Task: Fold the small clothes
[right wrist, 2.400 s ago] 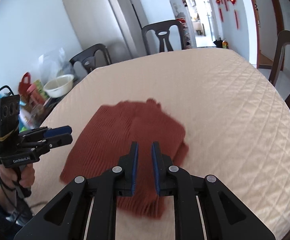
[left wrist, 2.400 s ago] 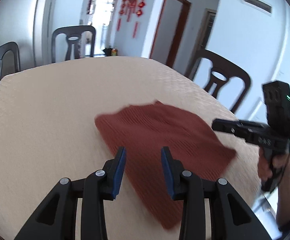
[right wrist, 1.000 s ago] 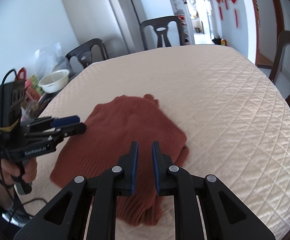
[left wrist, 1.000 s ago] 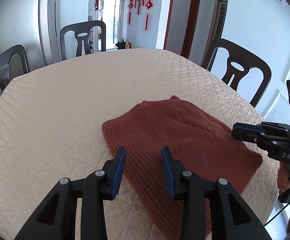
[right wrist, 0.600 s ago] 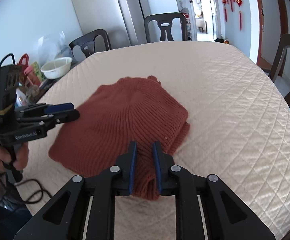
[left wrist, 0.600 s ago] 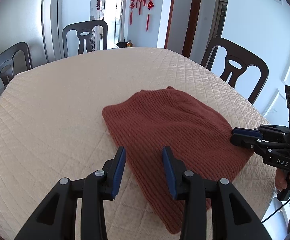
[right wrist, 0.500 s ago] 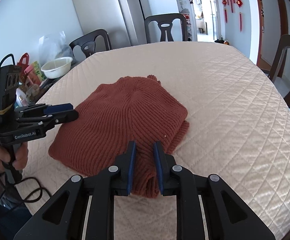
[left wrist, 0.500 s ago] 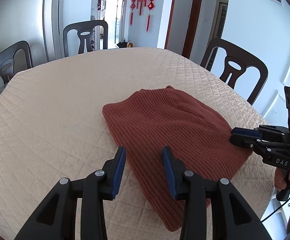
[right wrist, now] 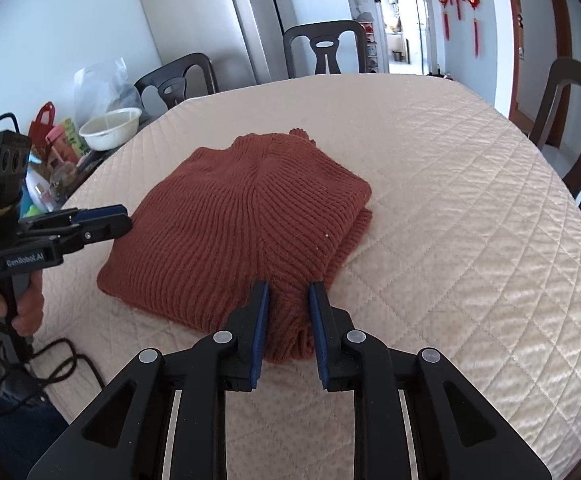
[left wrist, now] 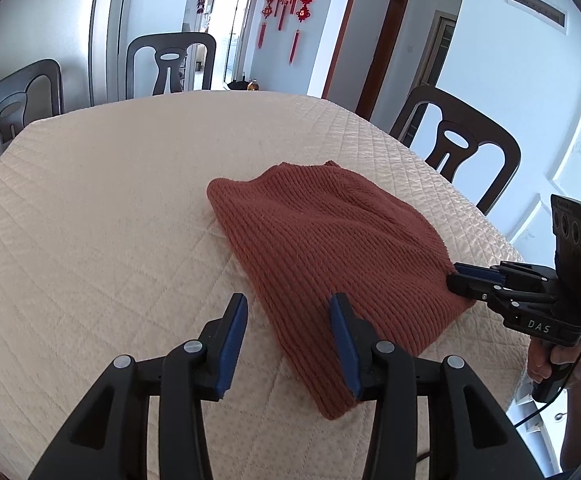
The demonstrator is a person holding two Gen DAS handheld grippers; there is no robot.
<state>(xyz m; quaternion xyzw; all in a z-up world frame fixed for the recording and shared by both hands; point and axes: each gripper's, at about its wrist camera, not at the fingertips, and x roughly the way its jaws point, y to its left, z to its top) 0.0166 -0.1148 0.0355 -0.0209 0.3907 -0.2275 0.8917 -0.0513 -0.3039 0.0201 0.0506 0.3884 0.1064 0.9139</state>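
A rust-red knitted garment [left wrist: 330,248] lies folded on the cream quilted table [left wrist: 110,200]; it also shows in the right wrist view [right wrist: 242,220]. My left gripper [left wrist: 288,308] is open, at the garment's near edge, with its right finger over the knit. It appears from the side in the right wrist view [right wrist: 102,218], at the garment's left edge. My right gripper [right wrist: 288,296] is open, its jaws either side of the garment's near corner. It also shows in the left wrist view [left wrist: 460,276], at the garment's right edge.
Dark wooden chairs [left wrist: 458,148] stand around the table. A white bowl [right wrist: 110,128], bags and bottles [right wrist: 50,148] sit beyond the table's left edge. A black cable [right wrist: 50,364] hangs off the near left edge. A doorway [left wrist: 226,28] is at the back.
My right gripper has opened from nearly shut, releasing the garment's corner, which now rests on the table. The garment has settled flat. My left gripper stays open and has shifted little.
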